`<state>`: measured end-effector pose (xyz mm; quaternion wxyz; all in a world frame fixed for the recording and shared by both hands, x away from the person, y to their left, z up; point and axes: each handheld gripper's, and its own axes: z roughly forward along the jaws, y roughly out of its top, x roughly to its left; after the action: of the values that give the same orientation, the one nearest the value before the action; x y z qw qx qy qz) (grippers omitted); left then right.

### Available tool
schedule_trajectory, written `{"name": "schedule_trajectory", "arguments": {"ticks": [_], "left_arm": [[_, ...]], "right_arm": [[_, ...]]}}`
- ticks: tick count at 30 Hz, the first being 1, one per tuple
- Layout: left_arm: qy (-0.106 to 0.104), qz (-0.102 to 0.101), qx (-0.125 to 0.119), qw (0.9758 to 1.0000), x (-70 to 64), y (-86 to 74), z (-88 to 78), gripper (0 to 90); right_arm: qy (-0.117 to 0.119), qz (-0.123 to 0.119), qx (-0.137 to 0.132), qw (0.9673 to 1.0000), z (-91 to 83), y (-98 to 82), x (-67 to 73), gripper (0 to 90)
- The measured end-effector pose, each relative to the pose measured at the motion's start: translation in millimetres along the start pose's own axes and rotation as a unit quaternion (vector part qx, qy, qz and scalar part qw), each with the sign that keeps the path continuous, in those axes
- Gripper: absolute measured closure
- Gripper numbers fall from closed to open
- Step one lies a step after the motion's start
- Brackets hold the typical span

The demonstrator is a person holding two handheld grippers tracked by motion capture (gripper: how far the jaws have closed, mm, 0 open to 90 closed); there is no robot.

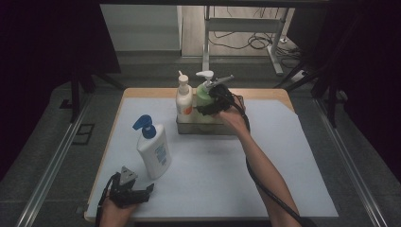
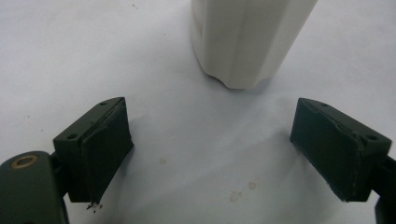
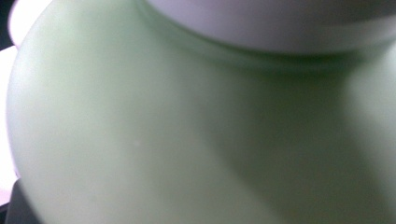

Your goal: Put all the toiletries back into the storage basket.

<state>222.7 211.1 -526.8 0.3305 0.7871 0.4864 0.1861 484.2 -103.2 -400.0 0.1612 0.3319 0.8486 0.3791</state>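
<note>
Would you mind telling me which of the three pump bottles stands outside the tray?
The white bottle with the blue pump. It stands alone on the white mat, near the left gripper, while the orange-labelled bottle and the green bottle sit in the tray.

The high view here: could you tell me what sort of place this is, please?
Probably a lab or workshop recording bench: a table with a white mat, a desk frame with loose cables on the floor behind, and dark surroundings.

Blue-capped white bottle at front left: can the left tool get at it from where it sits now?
Probably yes. The left tool is open, and the white bottle stands straight ahead of it on bare white table cover, with nothing between the jaws and the bottle's base.
</note>
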Motion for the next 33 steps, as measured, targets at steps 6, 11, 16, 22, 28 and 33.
{"name": "schedule_trajectory", "arguments": {"ticks": [6, 11, 16, 22, 28, 33], "left_arm": [[0.0, 0.0, 0.0, 1.0, 0.0, 0.0, 0.0, 11.8], [0.0, 0.0, 0.0, 1.0, 0.0, 0.0, 0.0, 11.8], [0.0, 0.0, 0.0, 1.0, 0.0, 0.0, 0.1, 11.8], [0.0, 0.0, 0.0, 1.0, -0.1, 0.0, 0.0, 11.8], [0.0, 0.0, 0.0, 1.0, -0.1, 0.0, 0.1, 11.8], [0.0, 0.0, 0.0, 1.0, -0.1, 0.0, 0.1, 11.8]], "right_arm": [[-0.001, 0.004, 0.01, 0.9999, 5.0, -6.3, -0.5, 12.1], [-0.001, 0.006, 0.016, 0.9998, 9.3, -10.9, -0.9, 12.1], [0.002, 0.009, 0.017, 0.9998, 10.6, -12.0, -1.8, 11.9], [0.006, 0.011, 0.015, 0.9998, 12.1, -12.3, -4.9, 11.3], [0.016, 0.013, 0.0, 0.9998, 10.2, -15.7, -7.6, 10.5], [0.015, 0.018, -0.014, 0.9996, 1.1, -17.1, -7.9, 9.9]]}}
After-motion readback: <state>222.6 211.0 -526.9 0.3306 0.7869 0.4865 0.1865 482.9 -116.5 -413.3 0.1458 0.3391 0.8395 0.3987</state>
